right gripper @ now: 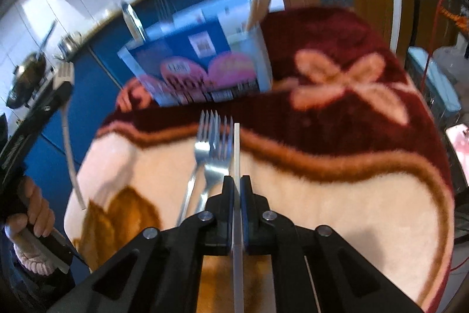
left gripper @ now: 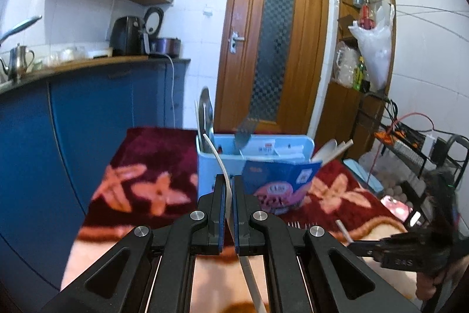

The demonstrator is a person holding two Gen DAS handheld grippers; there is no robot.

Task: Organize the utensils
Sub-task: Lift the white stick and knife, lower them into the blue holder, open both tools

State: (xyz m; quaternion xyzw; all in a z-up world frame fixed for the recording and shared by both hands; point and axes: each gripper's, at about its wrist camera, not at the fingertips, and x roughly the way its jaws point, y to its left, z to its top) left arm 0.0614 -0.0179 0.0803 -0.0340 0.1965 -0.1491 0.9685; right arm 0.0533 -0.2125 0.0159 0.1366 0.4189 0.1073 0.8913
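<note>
Some utensils already stand in the blue organizer box [left gripper: 255,154]. Two forks [right gripper: 215,148] lie on the desk before it. Left gripper [left gripper: 229,181] is clamped on a white utensil [left gripper: 218,159], right gripper [right gripper: 236,181] on a white stick [right gripper: 236,148]; neither is stowed yet.

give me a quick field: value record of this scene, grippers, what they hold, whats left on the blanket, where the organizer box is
left gripper: shut on a curved white utensil, raised near the box
right gripper: shut on a straight white stick, low over the blanket
loose items: two metal forks lying side by side on the blanket, just left of the right gripper
organizer: light blue box, far side of the blanket, already holding several utensils
box front: blue and pink carton leaning against it
</note>
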